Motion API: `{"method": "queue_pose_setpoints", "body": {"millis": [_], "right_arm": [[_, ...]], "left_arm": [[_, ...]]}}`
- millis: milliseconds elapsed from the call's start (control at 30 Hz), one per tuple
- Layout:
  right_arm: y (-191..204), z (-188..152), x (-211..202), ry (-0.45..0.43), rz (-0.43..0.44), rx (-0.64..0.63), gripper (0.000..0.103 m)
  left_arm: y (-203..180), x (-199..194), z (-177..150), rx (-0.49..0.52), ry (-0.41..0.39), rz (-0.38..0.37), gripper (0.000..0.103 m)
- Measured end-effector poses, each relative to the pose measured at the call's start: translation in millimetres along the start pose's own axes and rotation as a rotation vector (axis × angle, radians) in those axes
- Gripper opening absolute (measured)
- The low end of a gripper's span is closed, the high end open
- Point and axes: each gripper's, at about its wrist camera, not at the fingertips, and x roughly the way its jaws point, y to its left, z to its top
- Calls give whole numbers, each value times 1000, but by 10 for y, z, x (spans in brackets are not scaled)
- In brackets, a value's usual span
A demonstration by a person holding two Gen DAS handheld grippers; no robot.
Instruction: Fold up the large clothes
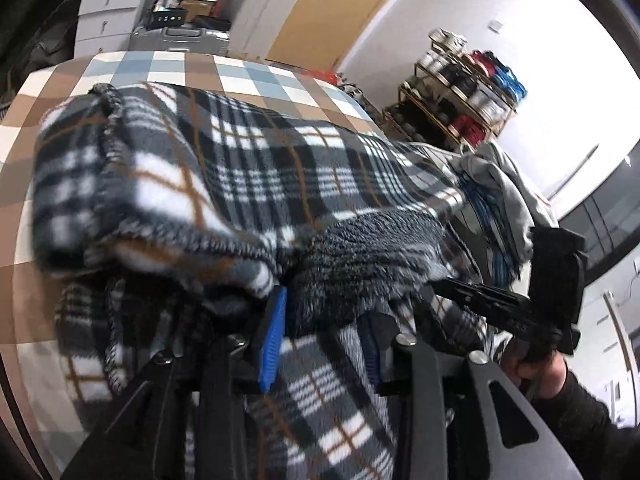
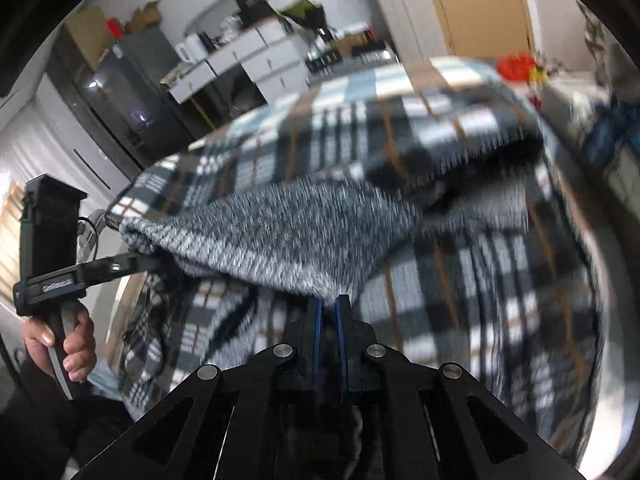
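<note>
A large fleece plaid garment [image 1: 248,184], grey, black and white with brown lines, lies bunched over the checked table [image 1: 240,76]. My left gripper [image 1: 324,320] is shut on a thick fold of it, fuzzy grey lining between the blue pads [image 1: 274,340]. My right gripper [image 2: 330,312] is shut on the garment's grey lining edge [image 2: 280,240], with the plaid cloth [image 2: 460,280] draped around it. Each gripper shows in the other's view: the right one [image 1: 472,292] at right, the left one [image 2: 136,262] at left, both clamped on the cloth.
A grey and blue garment pile [image 1: 496,208] sits at the table's right. A shelf of spools [image 1: 460,92] stands by the white wall. White cabinets [image 1: 104,16], a suitcase [image 1: 180,40] and a dark appliance [image 2: 132,100] stand behind the table.
</note>
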Motion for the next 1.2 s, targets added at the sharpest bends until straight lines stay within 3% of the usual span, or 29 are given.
{"method": "queue_pose_setpoints", "body": {"millis": [33, 67, 100, 233, 300, 400, 467, 633, 733, 833, 933, 1033, 1100, 1200], "right_arm": [[-36, -19, 17, 33, 20, 14, 14], [-72, -44, 39, 74, 35, 27, 26], [-100, -99, 29, 94, 43, 40, 35], [-168, -80, -226, 58, 139, 66, 38], [-164, 146, -423, -9, 162, 43, 59], [-83, 602, -601, -102, 137, -16, 75], [23, 911, -550, -111, 108, -62, 86], [86, 1469, 9, -5, -77, -145, 86], [-122, 1412, 408, 134, -190, -156, 86], [-409, 1128, 685, 259, -226, -136, 85], [-428, 998, 646, 242, -214, -189, 86], [-299, 1037, 503, 192, -185, -213, 85], [-175, 1096, 437, 140, -195, -270, 86], [-159, 1138, 651, 200, -271, -303, 86]], "left_arm": [[2, -30, -51, -1, 11, -6, 52], [9, -58, -111, -5, 25, -25, 65], [7, -111, -124, -2, 39, -49, 65], [-108, -317, -245, 64, 28, -81, 65], [-218, -373, -141, 101, -22, -64, 66], [-231, -283, 89, 85, -64, -38, 67], [-128, -118, 251, 29, -55, -36, 67], [333, 362, 410, -99, 11, 80, 67], [685, 518, 373, -221, 73, 76, 66], [771, 485, 319, -220, 72, 27, 66], [681, 401, 346, -190, 99, 26, 66], [475, 184, 452, -110, 47, 11, 67], [401, 143, 518, -69, 30, 49, 67], [486, 338, 578, -51, 73, 140, 67]]}}
